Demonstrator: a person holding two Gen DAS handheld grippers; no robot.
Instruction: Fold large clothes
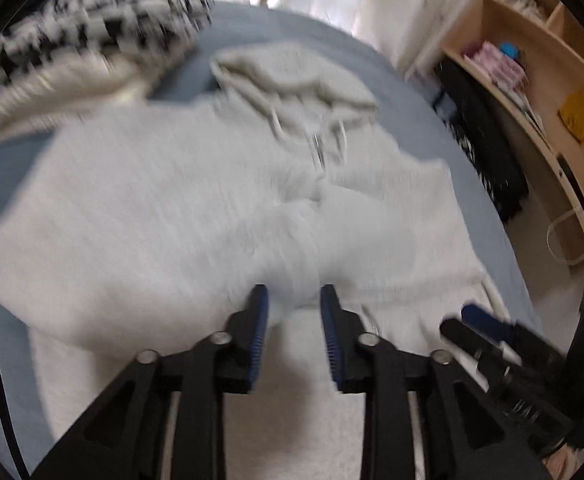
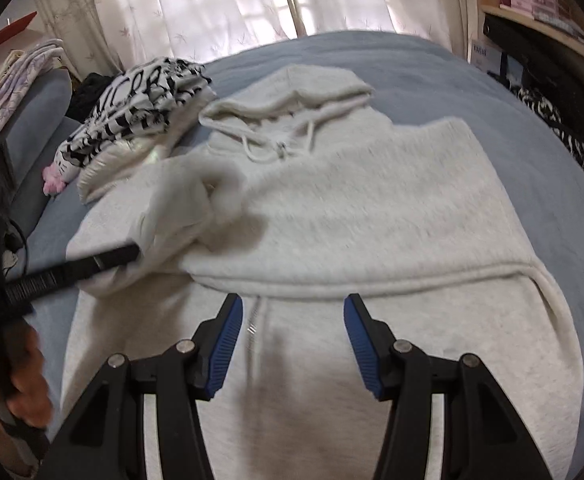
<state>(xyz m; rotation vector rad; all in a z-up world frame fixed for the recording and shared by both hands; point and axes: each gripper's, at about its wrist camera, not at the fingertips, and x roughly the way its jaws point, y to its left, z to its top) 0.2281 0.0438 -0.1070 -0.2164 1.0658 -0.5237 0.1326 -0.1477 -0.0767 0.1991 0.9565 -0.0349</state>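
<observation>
A light grey hoodie lies spread across the centre of the blue-covered bed, hood toward the curtains at the top of the frame. A black-and-white patterned garment sits at upper left, and wooden shelves stand at upper right. The left claw and right claw are both released above the fabric, grasping nothing.

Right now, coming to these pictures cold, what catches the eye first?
A pale grey hoodie sprawls over the blue bed, its hood toward the curtains and both sleeves already folded across its chest. Both grippers, left and right, hang open over its lower half, holding nothing. A black-and-white patterned garment is heaped by the hood's left.
</observation>
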